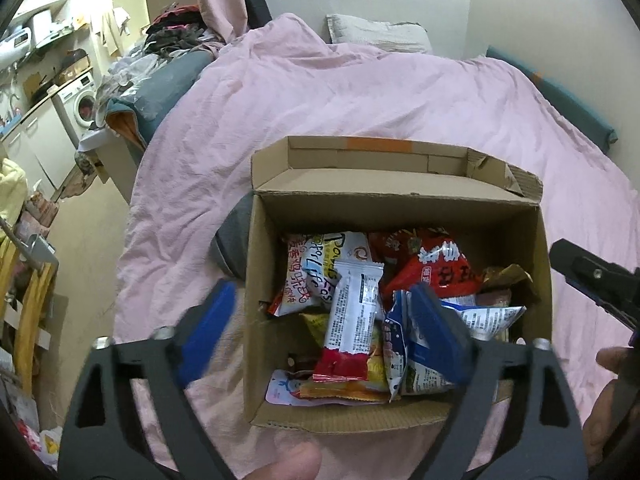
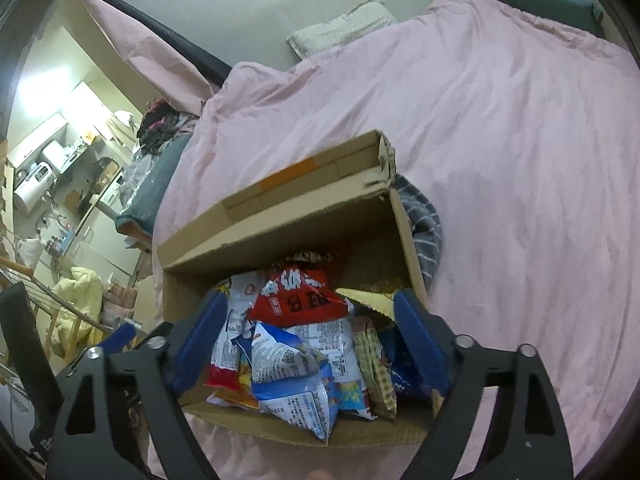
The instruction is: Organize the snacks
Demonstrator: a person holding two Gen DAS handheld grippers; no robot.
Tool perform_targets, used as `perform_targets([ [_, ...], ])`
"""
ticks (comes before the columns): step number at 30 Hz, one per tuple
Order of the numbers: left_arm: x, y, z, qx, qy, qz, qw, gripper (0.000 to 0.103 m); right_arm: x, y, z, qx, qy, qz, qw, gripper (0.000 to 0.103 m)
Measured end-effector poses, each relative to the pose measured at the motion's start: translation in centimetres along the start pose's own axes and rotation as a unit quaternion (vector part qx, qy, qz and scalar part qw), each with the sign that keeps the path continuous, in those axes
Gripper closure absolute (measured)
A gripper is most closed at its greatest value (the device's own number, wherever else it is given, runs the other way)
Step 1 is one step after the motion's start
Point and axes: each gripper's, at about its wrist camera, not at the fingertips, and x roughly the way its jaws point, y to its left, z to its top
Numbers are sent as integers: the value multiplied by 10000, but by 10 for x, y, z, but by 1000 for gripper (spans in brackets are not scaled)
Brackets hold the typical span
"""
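White snack packet (image 1: 320, 272): handwritten-style "Power Life", beside red Chinese characters
Red snack bag (image 1: 436, 270): large white characters, not readable with certainty
White-and-red bar wrapper (image 1: 352, 320): fine print, too small to read

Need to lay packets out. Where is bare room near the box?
Bare pink duvet lies right of the cardboard box, past the striped cloth, and beyond its back flap toward the pillow. The box interior is crowded with snack packets. Both tongs hang open above it.
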Motion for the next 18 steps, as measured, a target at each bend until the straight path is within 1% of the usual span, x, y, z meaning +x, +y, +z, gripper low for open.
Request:
perform_targets([
  [1,-1,1,0,-26,-19,-12,10000,4,-3,2,0,-30,-64,-4,10000,12],
  [4,-7,4,0,-48,-90,-12,9999,1,-8,4,1,-110,-164,-39,9998,8],
  [8,-13,8,-1,-46,-145,20,9999,1,-20,9,-3,-220,-305,-70,9993,7],
  [12,-25,18,-5,-151,-258,-6,9996,1,-37,15,-11,-273,-468,-71,9985,1],
  [18,-46,32,-14,-192,-429,-43,9989,0,-63,28,-26,-482,-691,-140,9963,0],
])
